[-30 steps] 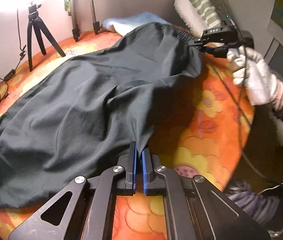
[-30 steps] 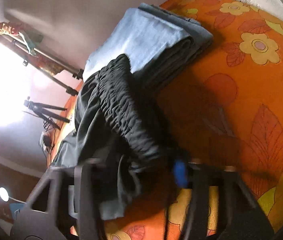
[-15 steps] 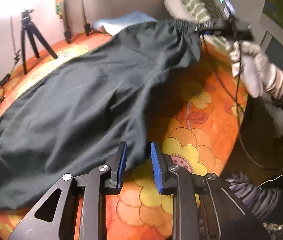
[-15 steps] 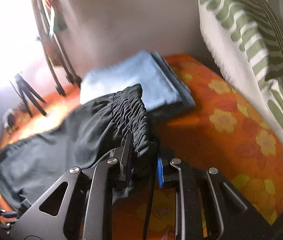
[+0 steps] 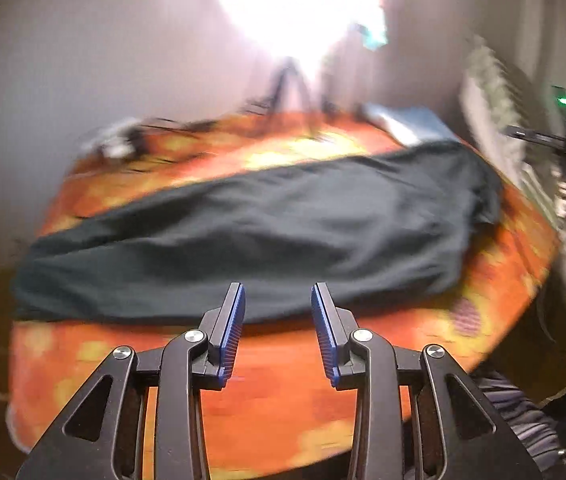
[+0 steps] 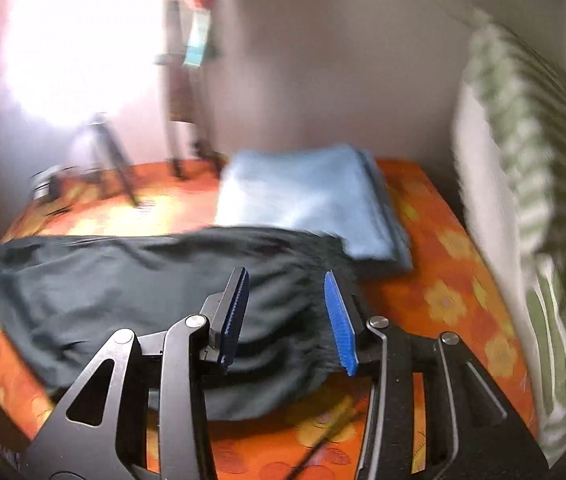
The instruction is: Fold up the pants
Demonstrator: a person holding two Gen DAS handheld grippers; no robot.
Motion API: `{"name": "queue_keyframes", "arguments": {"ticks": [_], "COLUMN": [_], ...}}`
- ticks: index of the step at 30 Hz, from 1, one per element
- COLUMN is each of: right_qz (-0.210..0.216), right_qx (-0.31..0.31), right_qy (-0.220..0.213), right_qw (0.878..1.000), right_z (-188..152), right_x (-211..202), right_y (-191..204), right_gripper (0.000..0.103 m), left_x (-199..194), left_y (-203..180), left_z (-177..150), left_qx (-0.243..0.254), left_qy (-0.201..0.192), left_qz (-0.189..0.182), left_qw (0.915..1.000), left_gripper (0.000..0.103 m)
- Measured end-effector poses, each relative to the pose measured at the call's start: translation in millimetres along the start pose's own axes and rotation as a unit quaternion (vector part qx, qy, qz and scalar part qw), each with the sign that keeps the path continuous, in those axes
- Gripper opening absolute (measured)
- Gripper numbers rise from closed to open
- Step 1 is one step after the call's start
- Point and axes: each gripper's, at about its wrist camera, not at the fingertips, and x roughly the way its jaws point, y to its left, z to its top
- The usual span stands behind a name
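The left gripper [image 5: 278,330] is black metal with cut-out triangle holes and round silver screws. Its two fingers [image 5: 233,330] have bumpy blue pads. The right gripper [image 6: 287,320] looks the same, with brighter blue fingers [image 6: 339,324].

The pants [image 5: 267,232] lie lengthwise across the bed [image 5: 243,392]. A folded towel [image 6: 307,200] sits behind their waistband end (touching it), with a tripod [image 6: 103,148] to its left.
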Motion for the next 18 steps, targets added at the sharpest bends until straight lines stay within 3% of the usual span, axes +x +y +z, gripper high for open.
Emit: {"name": "queue_keyframes", "arguments": {"ticks": [4,8,11,14,18], "right_qz": [0.053,0.113,0.151,0.195,0.214], "right_qx": [-0.057,-0.119,-0.147,-0.181,-0.262], "right_qy": [-0.021,-0.032,-0.030,-0.023,-0.011], "right_qw": [0.997,0.986,0.977,0.964,0.941], "right_z": [23,40,53,62,67], "right_x": [-5,-1,12,33,64], "right_y": [55,115,157,196,247], "right_gripper": [0.054,0.066,0.067,0.069,0.072], "left_x": [-18,-29,-31,-28,-11], "left_y": [56,105,139,176,211], "left_z": [-4,-11,-15,-16,-6], "left_qx": [-0.043,-0.077,-0.104,-0.132,-0.144], "left_qy": [-0.020,-0.032,-0.036,-0.038,-0.035], "left_qz": [0.044,0.080,0.102,0.115,0.134], "left_qw": [0.9979,0.9933,0.9887,0.9838,0.9798], "left_gripper": [0.033,0.033,0.033,0.033,0.033]}}
